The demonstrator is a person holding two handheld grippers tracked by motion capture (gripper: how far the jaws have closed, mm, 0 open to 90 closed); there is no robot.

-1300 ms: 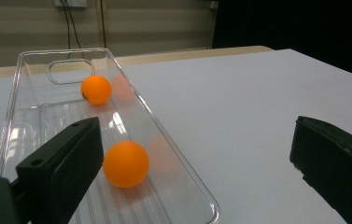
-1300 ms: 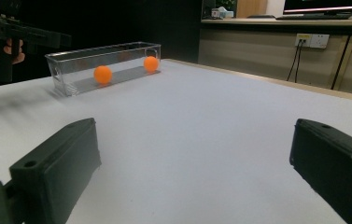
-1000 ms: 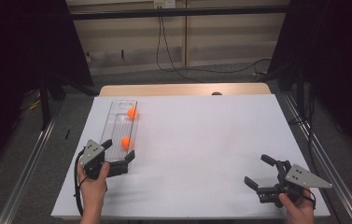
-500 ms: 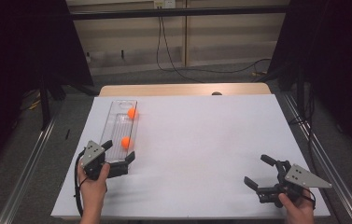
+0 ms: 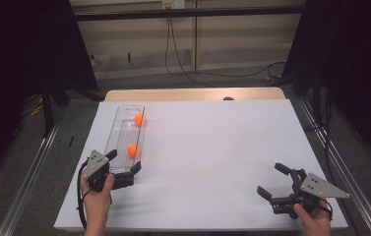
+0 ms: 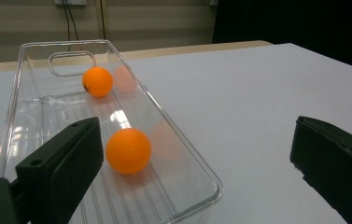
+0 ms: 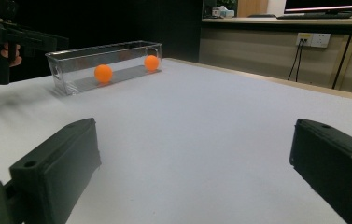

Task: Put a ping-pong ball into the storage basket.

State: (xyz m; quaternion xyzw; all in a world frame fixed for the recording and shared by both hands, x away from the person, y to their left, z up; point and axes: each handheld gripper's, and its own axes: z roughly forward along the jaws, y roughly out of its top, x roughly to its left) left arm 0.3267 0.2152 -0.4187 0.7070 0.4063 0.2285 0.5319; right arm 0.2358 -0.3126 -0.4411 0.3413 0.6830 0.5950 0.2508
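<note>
Your left claw [image 5: 122, 168] hangs released at the near end of the clear tray [image 5: 122, 129] holding two orange balls [image 5: 133, 150]; your right claw [image 5: 275, 183], released, sits well apart.

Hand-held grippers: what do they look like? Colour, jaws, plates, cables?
Both are black. The left hand-held gripper and the right hand-held gripper each have two chunky, blocky black jaws with a small round hole near the base. Each carries a grey three-cornered plate with small dark holes on top. A black cable trails from the left one. No sleeves show.
</note>
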